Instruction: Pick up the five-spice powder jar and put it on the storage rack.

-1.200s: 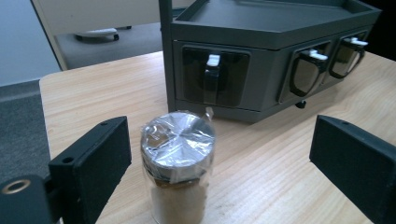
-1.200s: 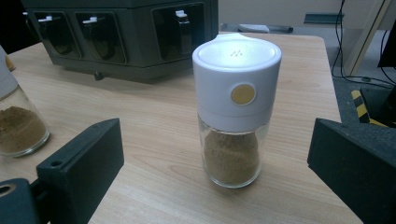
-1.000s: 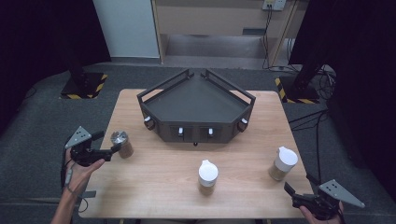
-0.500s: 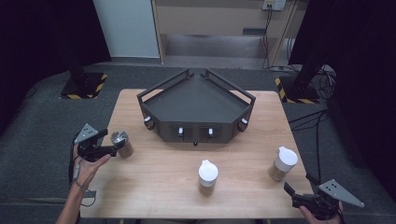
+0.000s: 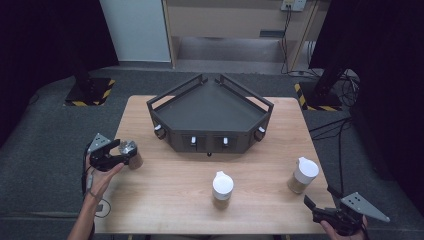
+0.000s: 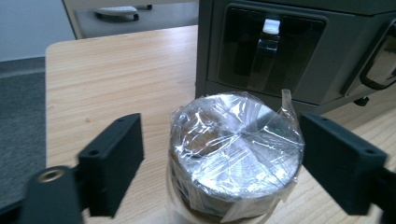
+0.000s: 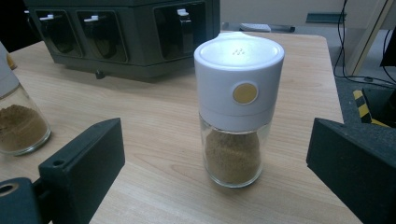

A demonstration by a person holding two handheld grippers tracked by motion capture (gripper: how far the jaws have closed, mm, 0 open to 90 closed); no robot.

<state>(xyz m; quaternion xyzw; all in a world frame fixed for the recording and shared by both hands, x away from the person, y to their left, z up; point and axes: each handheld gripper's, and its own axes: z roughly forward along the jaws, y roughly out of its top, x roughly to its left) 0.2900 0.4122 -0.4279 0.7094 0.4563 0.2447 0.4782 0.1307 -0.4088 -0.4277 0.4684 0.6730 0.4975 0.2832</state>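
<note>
My left gripper (image 5: 120,152) is at the left edge of the table (image 5: 175,210), at about 9 o'clock from the dark tray (image 5: 210,107) in the middle, and the small jar with a plastic film over its top (image 5: 131,154) stands between its two jaws. In the left gripper view the jar (image 6: 236,156) stands upright, with its long axis vertical, and it is not centred in the opening: the jaw at 3 o'clock is touching or almost touching the wrinkled film, while the jaw at 9 o'clock has a clear strip of wood between it and the jar. The jaws have just been closing around the jar, but they do not press it yet, so I count the gripper as open with the jar inside. I think the coming move depends on this one thing: the jar lies toward 3 o'clock, so closing further may push it sideways before both jaws meet it. The tray wall with its white latch (image 6: 272,25) is just behind the jar at 12 o'clock, close, so I cannot go much more forward. My right gripper (image 5: 320,210) waits at the near right corner with its jaws wide apart, and it holds nothing. A shaker with a white cap (image 7: 238,105) stands upright beyond the jaws at 12 o'clock, apart from them. The left hand is clearly the nearer one to the film-covered jar.
</note>
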